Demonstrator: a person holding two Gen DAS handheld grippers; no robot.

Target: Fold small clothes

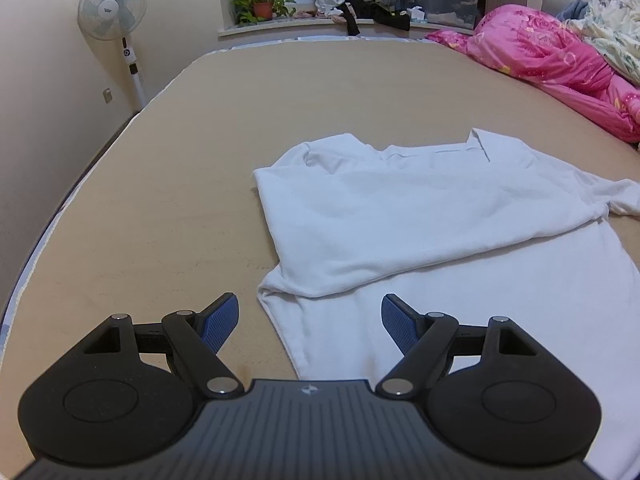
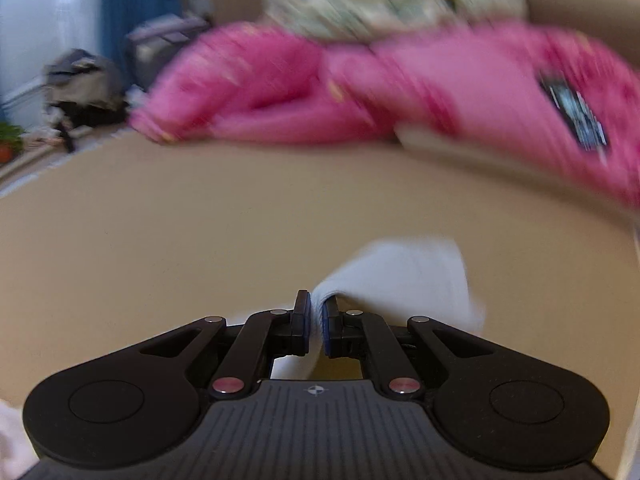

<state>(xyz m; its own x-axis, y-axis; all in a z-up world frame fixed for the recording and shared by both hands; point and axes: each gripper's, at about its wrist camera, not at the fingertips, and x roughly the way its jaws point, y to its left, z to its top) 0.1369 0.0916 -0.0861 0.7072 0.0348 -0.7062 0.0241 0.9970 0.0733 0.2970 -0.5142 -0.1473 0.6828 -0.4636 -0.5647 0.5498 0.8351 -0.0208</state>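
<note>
Tan bed [image 1: 160,200], left tool [image 1: 310,322] spread, right tool [image 2: 316,322] pinching white shirt [image 1: 420,216].

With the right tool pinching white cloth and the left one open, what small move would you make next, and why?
Probably carry the right tool, shut on the white shirt, inward across the body. One side already lies folded over, and the left tool is open, holding nothing.

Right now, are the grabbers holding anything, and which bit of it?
The right gripper pinches the white shirt by a fold of its cloth; which part is unclear. The left gripper is open, holding nothing.
</note>
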